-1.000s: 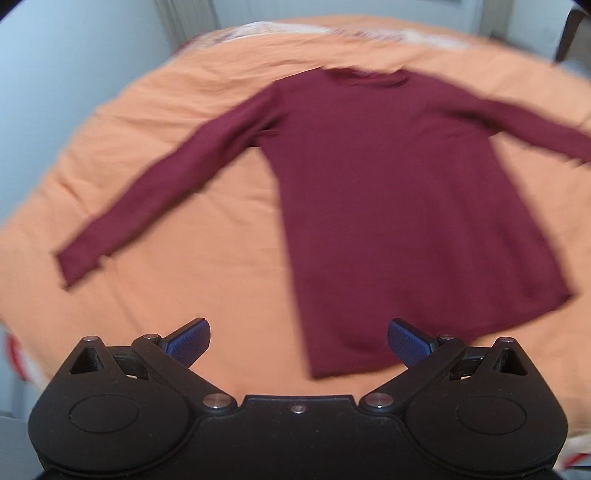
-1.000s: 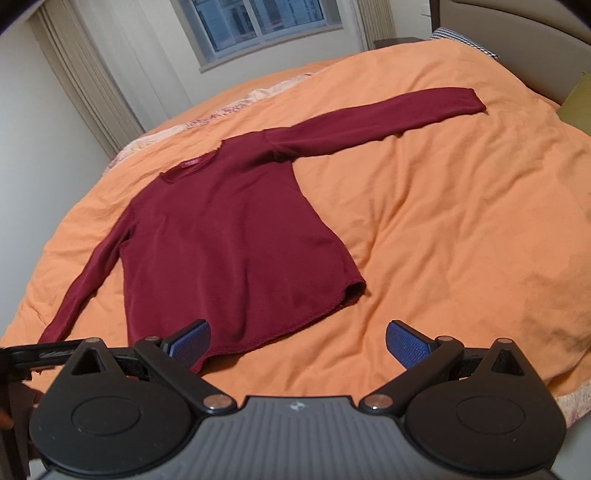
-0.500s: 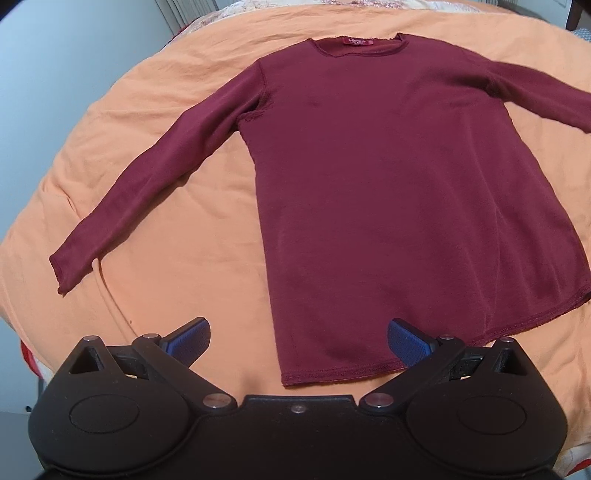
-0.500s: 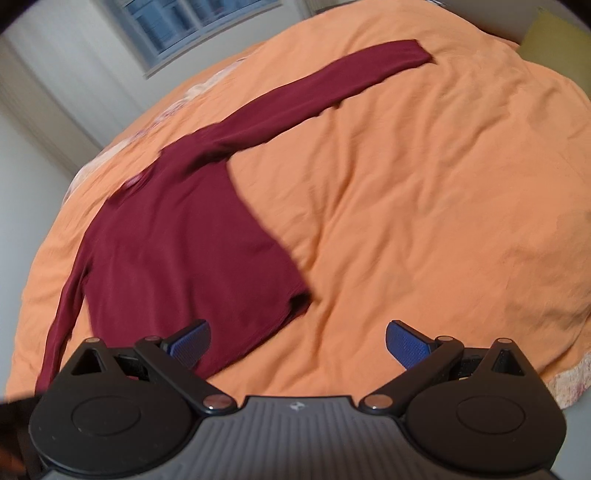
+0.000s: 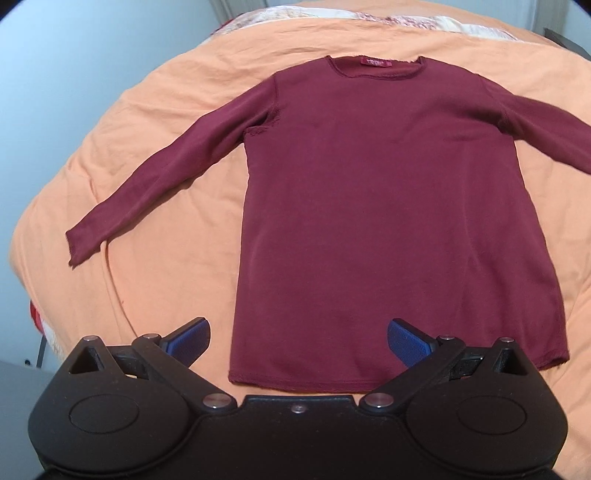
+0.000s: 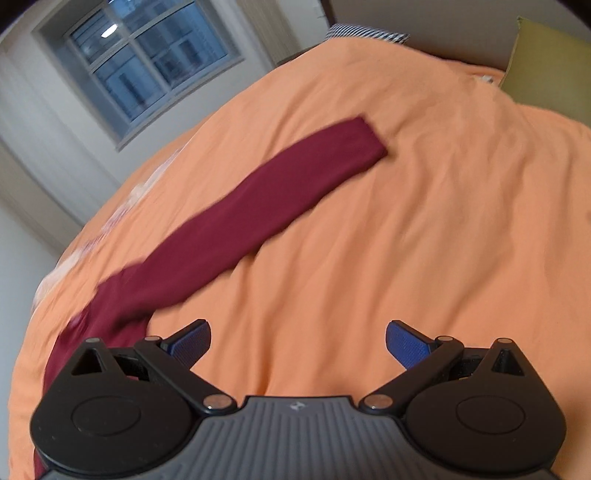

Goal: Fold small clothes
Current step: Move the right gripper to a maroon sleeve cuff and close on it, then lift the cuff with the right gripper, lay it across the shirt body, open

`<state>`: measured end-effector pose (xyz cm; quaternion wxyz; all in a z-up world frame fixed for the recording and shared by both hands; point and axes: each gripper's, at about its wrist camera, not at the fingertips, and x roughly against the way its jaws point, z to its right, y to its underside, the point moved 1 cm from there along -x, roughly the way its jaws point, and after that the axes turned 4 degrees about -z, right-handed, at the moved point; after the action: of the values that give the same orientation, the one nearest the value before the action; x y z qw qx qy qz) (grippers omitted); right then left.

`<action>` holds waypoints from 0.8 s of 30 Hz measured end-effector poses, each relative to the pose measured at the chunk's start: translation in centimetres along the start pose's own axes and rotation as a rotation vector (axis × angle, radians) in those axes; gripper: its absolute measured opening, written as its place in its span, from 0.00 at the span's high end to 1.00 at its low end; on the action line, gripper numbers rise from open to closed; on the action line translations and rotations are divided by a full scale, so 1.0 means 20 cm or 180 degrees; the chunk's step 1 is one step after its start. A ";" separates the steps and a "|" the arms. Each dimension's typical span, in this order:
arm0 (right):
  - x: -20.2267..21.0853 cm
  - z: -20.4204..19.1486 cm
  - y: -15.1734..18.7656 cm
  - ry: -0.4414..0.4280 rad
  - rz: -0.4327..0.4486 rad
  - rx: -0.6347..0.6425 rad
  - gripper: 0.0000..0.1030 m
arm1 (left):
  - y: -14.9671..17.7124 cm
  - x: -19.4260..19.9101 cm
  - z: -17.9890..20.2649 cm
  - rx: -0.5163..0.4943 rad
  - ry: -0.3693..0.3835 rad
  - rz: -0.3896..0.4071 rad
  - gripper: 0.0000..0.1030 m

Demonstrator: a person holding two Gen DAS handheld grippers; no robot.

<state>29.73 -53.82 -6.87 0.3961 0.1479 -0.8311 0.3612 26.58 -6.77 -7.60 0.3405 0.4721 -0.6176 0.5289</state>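
Blue-tipped tongs [image 5: 298,338] [image 6: 298,338] wide apart, empty

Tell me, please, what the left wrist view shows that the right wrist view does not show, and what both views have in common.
Only the left wrist view shows the whole body of the maroon long-sleeved shirt, its neckline with a red label, its bottom hem and one cuff, all lying flat.

Only the right wrist view shows a window, a striped pillow, a yellow-green cushion and the other sleeve's cuff, though blurred.

Both show the orange bedcover beneath the shirt, and an open, empty gripper: the left gripper and the right gripper.
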 end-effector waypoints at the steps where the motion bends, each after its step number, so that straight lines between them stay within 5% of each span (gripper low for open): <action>1: -0.04 0.04 -0.07 0.0026 0.0054 -0.0045 0.00 | 0.00 0.01 0.01 0.0035 -0.0003 -0.0011 0.01; 8: -0.34 0.22 -0.47 0.0193 0.0239 -0.0337 0.00 | 0.06 0.05 0.09 0.0128 -0.0128 -0.0087 0.01; 15: -0.51 0.36 -0.62 0.0052 0.0379 -0.0785 0.01 | 0.09 0.04 0.11 0.0196 -0.0204 -0.0199 0.01; 18: -0.54 0.33 -0.65 0.0170 0.0421 -0.0748 0.23 | 0.09 0.04 0.09 0.0248 -0.0216 -0.0180 0.01; 23: -0.53 0.26 -0.66 0.0229 0.0388 -0.0581 0.89 | 0.08 0.04 0.05 0.0376 -0.0170 -0.0164 0.01; 24: -0.51 0.25 -0.67 0.0208 0.0417 -0.0580 0.92 | 0.08 0.03 0.04 0.0387 -0.0155 -0.0163 0.01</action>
<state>40.64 -67.11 -10.46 0.4104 0.0447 -0.8550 0.3139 24.96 -7.69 -7.65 0.3095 0.5203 -0.5801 0.5450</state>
